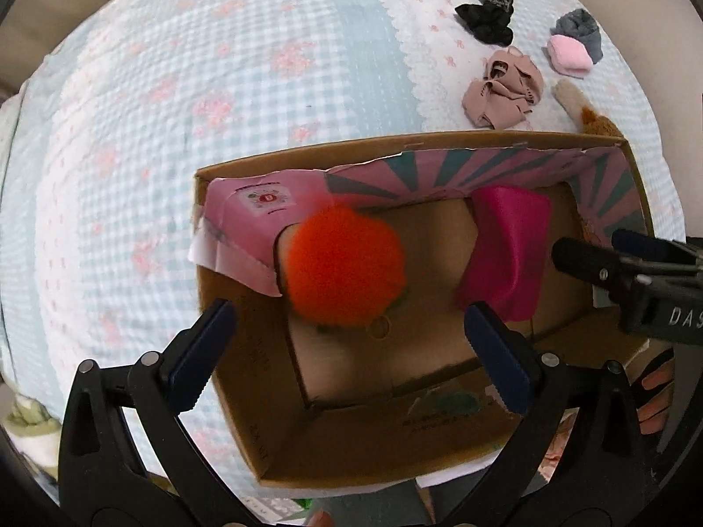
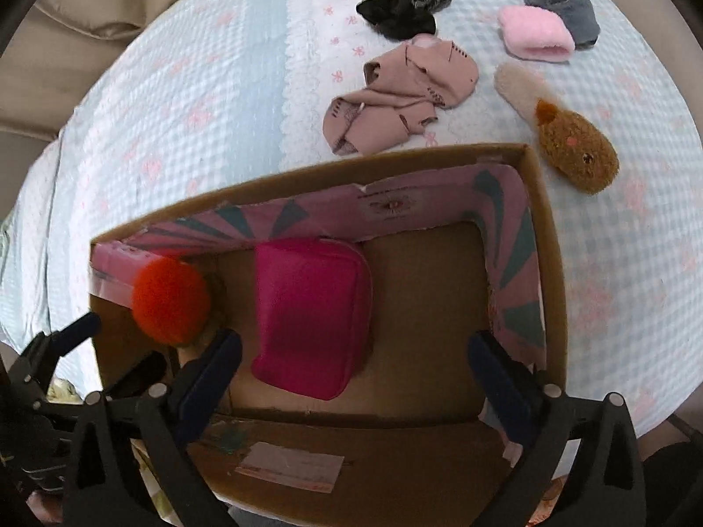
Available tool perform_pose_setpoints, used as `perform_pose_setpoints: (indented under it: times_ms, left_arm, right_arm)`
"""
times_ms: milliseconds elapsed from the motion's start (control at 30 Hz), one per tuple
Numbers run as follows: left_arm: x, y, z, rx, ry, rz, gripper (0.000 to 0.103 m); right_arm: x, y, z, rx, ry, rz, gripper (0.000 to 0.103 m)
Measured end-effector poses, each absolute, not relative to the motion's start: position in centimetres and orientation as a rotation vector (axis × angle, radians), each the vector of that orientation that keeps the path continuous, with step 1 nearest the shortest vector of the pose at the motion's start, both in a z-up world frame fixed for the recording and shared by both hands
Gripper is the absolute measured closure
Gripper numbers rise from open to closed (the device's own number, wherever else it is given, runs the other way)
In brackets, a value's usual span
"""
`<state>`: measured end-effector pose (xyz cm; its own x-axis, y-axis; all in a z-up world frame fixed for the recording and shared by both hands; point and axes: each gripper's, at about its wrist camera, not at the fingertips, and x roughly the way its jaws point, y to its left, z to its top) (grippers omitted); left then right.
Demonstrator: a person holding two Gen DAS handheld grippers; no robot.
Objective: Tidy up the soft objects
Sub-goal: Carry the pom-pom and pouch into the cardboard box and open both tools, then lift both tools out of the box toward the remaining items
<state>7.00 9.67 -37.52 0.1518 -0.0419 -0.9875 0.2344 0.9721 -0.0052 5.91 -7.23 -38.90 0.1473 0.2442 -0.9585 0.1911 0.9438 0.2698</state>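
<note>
Black claw arms framed both views; left claw [image 1: 351,351] stood wide and held nothing, hovering over the near-left part of the cardboard box [image 1: 246,399]; right claw [image 2: 356,377] also wide and empty, over the box's near wall, its fingers visible in the left view at the right edge.

Orange pom-pom [image 1: 347,265] sat blurred just ahead of the left claw, over the box's left end beside a pink paper flap [image 1: 246,219]; couldn't tell if it rested on the floor of the box or was mid-drop. Magenta pouch [image 2: 312,316] lay inside, against the patterned back liner, right of the pom-pom.

Beyond the box on the bed quilt [image 1: 175,88], still outside: beige garment [image 2: 395,96] just past the far wall; brown plush animal [image 2: 575,149] beside the far-right corner with a cream fuzzy piece [image 2: 514,83] touching it; pink fluffy roll [image 2: 536,33] against the grey fluffy item [image 2: 562,0]; black fabric bundle [image 2: 404,4] farthest.

Judgement: box roughly a quarter filled. For the next pick, lift clear of the box wall first; take the beige garment at its bunched middle so it doesn't trail; place right of the pouch where bare floor showed.
</note>
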Motion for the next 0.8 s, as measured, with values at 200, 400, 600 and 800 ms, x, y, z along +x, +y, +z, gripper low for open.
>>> perform_pose_setpoints:
  times_ms: [200, 400, 600, 800]
  left_arm:
    - [6.1, 9.8, -36.6, 0.172, 1.389, -0.199, 0.0]
    - [5.3, 9.9, -34.5, 0.174, 1.358, -0.21, 0.0]
    - [4.2, 10.0, -30.8, 0.175, 1.316, -0.22, 0.0]
    - [2.8, 10.5, -25.5, 0.157, 1.248, -0.23, 0.0]
  right_arm:
    - [5.5, -7.2, -37.5, 0.353, 1.397, 0.05, 0.001]
    - [4.8, -7.2, -34.7, 0.347, 1.361, 0.046, 0.001]
    - [3.5, -6.8, -30.3, 0.323, 1.304, 0.045, 0.001]
    - [1.0, -7.6, -24.5, 0.302, 1.21, 0.008, 0.001]
